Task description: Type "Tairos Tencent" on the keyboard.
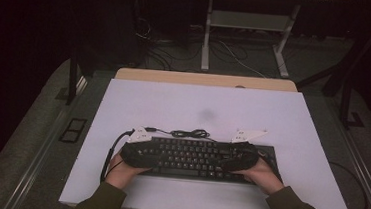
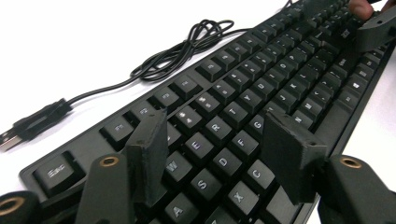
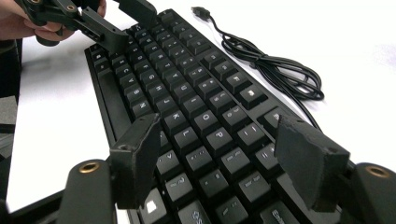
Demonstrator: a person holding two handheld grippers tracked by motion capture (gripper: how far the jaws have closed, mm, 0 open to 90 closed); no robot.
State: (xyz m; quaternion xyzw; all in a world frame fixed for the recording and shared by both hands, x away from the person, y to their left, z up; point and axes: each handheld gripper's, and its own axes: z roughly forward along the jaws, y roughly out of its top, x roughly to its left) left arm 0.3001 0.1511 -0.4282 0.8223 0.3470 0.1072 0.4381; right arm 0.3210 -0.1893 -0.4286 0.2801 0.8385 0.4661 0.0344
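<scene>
A black keyboard (image 1: 194, 158) lies near the front of the white board (image 1: 198, 105), and both grippers hover over it. My left gripper (image 1: 159, 155) is above its left end; in the left gripper view (image 2: 217, 126) the jaws stand apart over the letter keys (image 2: 224, 126) with nothing pinched. Above the right end my right gripper (image 1: 225, 163) hangs open; in the right gripper view (image 3: 219, 128) its jaws straddle keys (image 3: 205, 135) without pressing. The keyboard's black cable (image 1: 191, 133) is coiled just behind it, ending in a loose USB plug (image 2: 28, 126).
The board rests on a wooden table (image 1: 205, 79). Bare white surface stretches behind the cable and to both sides. A desk frame (image 1: 246, 34) and floor cables stand beyond in the dark. Each gripper's own cable (image 1: 109, 153) trails off.
</scene>
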